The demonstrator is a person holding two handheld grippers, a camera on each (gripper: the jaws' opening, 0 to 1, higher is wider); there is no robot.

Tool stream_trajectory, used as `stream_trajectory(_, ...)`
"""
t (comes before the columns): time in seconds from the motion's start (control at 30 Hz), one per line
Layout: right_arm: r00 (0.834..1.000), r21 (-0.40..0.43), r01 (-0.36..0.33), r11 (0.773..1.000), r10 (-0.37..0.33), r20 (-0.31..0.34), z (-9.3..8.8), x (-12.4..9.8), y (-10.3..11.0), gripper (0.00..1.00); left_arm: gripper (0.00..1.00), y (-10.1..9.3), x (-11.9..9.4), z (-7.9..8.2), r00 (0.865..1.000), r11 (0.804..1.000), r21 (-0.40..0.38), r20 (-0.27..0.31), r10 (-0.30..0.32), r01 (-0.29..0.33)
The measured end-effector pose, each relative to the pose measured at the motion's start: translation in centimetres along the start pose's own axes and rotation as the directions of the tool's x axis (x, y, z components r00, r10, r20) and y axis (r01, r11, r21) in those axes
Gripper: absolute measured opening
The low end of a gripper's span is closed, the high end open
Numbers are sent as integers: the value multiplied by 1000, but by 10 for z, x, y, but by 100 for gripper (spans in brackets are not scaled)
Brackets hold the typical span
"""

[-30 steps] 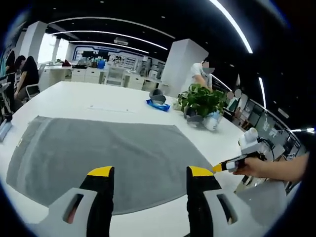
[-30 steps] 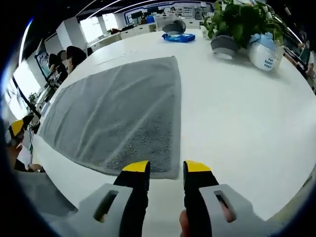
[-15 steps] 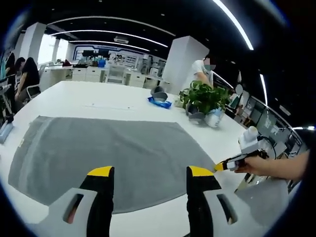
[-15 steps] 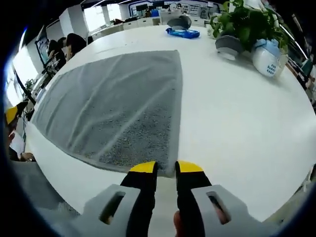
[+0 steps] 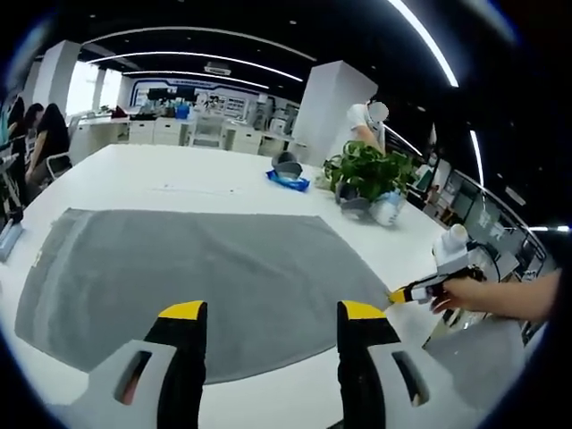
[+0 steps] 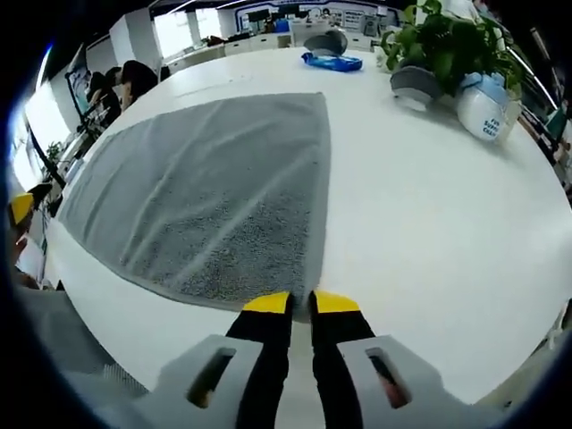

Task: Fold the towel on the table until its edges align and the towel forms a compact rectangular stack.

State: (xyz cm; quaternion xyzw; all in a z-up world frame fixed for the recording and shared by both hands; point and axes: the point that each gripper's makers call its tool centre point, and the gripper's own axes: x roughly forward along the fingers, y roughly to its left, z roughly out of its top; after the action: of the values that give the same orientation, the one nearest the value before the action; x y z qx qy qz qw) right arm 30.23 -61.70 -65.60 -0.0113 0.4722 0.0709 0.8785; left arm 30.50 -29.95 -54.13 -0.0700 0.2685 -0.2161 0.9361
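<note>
A potted plant (image 6: 440,40) stands in its grey pot on the white table (image 6: 447,188) beside a white jug (image 6: 485,105). The grey towel (image 6: 214,188) lies spread flat – faintly creased – mid-table. The right gripper (image 6: 300,303) is clenched on the towel's near corner; the left gripper (image 5: 270,311) hangs released above the near edge

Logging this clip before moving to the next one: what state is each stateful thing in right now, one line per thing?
towel: spread flat on the table, unfolded, a few shallow wrinkles.
right gripper: jaws nearly together at the towel's near corner; grip on the cloth cannot be confirmed.
left gripper: jaws apart above the towel's near edge, holding nothing.
potted plant: upright.
</note>
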Motion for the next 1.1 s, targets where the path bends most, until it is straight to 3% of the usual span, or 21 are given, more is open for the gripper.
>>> stream_trajectory(0.2,999,11,-20,1000,20,-30,-3,0,0,2,58,-8,3,-8,999,999,26,-39,-24,25)
stream_trajectory(0.3,999,31,-29,999,31,-45,-5,-2,1,1,58,-14,5,-14,997,996,86,-68,-30,36)
stream_trajectory(0.53,997,76,-35,996,40,-65,-9,-1,0,1,55,-28,7,-22,992,993,86,-102,-77,86)
stream_trajectory(0.8,995,98,-43,994,51,-80,-10,-1,0,0,48,-53,11,-19,980,980,120,-141,-144,161)
stream_trajectory(0.93,995,95,-48,994,55,-80,-11,0,0,1,48,-65,27,-3,974,973,125,-141,-175,193)
stream_trajectory(1.1,995,94,-48,994,56,-84,-10,0,0,1,48,-83,54,32,967,960,143,-120,-223,239)
